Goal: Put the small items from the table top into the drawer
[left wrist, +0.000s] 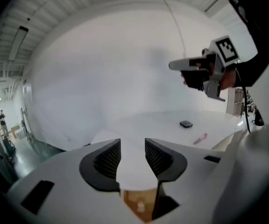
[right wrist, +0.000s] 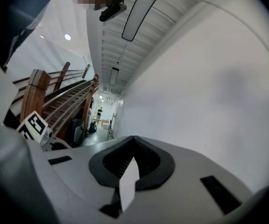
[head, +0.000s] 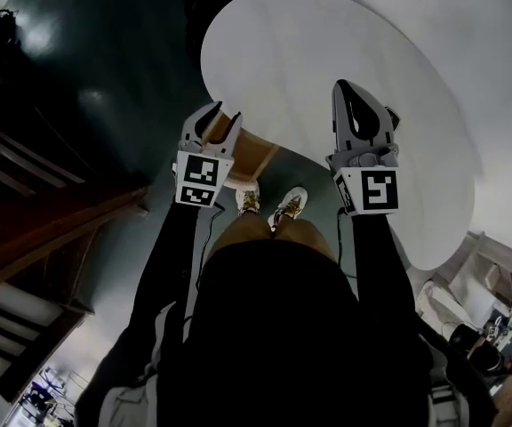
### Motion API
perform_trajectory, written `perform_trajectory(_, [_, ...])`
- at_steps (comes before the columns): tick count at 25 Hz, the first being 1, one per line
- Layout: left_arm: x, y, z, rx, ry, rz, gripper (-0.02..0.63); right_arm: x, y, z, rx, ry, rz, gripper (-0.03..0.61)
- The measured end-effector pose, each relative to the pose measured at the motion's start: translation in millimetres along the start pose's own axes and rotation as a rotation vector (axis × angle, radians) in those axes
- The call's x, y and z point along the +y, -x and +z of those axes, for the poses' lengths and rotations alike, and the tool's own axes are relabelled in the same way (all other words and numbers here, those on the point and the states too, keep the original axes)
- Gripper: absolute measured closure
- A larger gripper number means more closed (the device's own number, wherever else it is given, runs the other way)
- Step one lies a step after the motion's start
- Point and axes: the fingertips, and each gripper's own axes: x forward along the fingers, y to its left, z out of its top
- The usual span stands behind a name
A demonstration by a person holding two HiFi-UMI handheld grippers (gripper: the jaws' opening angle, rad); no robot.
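A small black item point(left wrist: 186, 123) and a pink pen point(left wrist: 200, 138) lie on the white table point(left wrist: 148, 125) in the left gripper view. My left gripper point(left wrist: 132, 155) is open with nothing between its fingers. It hovers at the table's near edge point(head: 238, 78), above a wood-coloured drawer point(head: 254, 157) that shows under the jaws point(left wrist: 141, 204). My right gripper point(head: 345, 87) is held over the table's right part with its jaws together and nothing in them, as the right gripper view point(right wrist: 133, 146) also shows. I cannot make out the small items in the head view.
A wooden staircase point(head: 25, 238) with a railing point(right wrist: 64, 101) stands to the left on the dark floor. The person's shoes point(head: 274, 205) are under the table edge. A white wall point(left wrist: 125, 69) rises behind the table.
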Motion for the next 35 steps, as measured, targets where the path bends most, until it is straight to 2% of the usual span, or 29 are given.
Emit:
perform_trajectory(4, [1,26,104,-0.242,-0.081,0.002,0.44,-15,10,10,-0.028,0.006,-0.042,0.554])
perform_trajectory(6, [-6,34,142,-0.322,-0.112,-0.018,0.442,-23,15,14,-0.04,0.012,-0.062,0.554])
perform_trajectory(8, [-18,35,163,-0.355,-0.142,-0.047,0.442,-32,22,16,-0.044,0.013,-0.088,0.554])
perform_trajectory(12, [-55,19,183,-0.371,-0.178,-0.138,0.442,-63,46,14,-0.035,0.007,-0.182,0.554])
perform_trajectory(18, [-126,-17,200,-0.38,-0.213,-0.296,0.442,-115,94,5,-0.025,0.0,-0.304,0.554])
perform_trajectory(22, [-175,-39,216,-0.394,-0.244,-0.42,0.442,-150,138,-2,-0.007,-0.007,-0.422,0.554])
perform_trajectory(28, [-232,-57,216,-0.385,-0.287,-0.518,0.442,-183,186,-18,0.023,-0.041,-0.517,0.554])
perform_trajectory(31, [-261,-67,192,-0.31,-0.327,-0.613,0.458,-190,196,-23,0.025,-0.052,-0.53,0.554])
perform_trajectory(35, [-301,-88,133,-0.109,-0.443,-0.783,0.471,-193,205,-29,0.026,-0.065,-0.532,0.554])
